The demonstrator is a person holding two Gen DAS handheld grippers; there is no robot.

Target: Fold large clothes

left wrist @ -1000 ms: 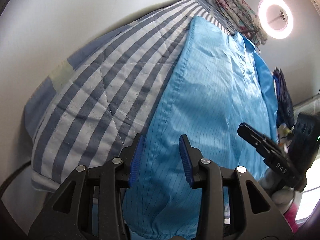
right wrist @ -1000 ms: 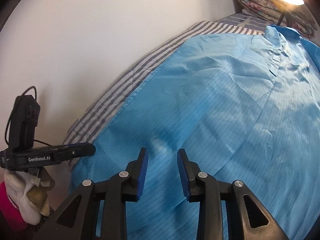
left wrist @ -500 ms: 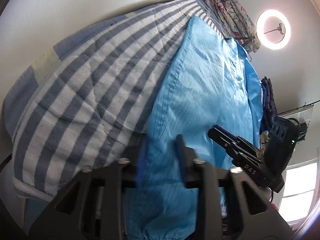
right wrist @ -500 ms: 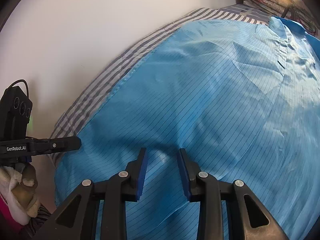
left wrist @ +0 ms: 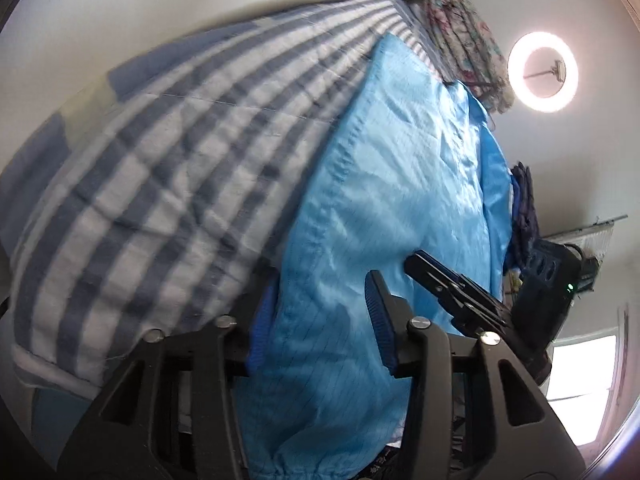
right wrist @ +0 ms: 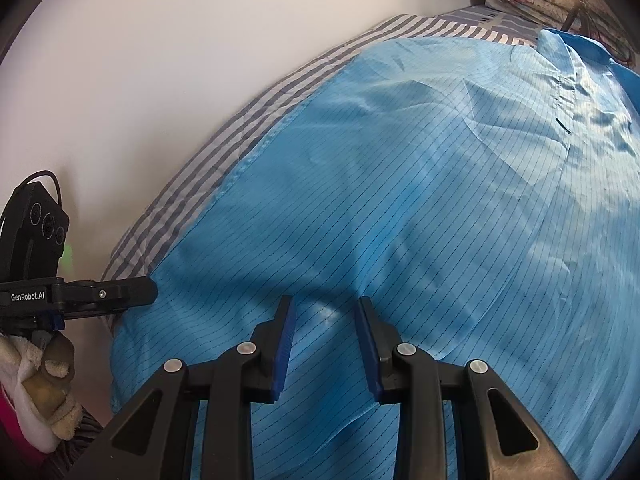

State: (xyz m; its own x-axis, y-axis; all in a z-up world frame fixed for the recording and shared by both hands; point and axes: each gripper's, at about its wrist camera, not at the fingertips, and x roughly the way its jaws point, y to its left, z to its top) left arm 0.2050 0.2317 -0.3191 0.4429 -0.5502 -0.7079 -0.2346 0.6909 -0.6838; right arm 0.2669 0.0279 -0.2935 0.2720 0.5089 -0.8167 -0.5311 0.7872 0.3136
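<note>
The blue garment (right wrist: pixel 400 200) lies spread on the striped quilt (left wrist: pixel 160 160). Left gripper (left wrist: pixel 320 316) and right gripper (right wrist: pixel 324 320), both open, seem to straddle its near hem.

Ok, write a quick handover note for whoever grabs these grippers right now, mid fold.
Left gripper: open, fingers straddling the garment's near left edge, nothing clamped.
Right gripper: open, over the near hem, nothing clamped.
Blue garment: spread flat on the striped quilt, collar at the far end, hem hanging off the near edge.
Done: laid out, no fold visible.
Left: grip the near hem with both, then probably fold toward the collar.
</note>
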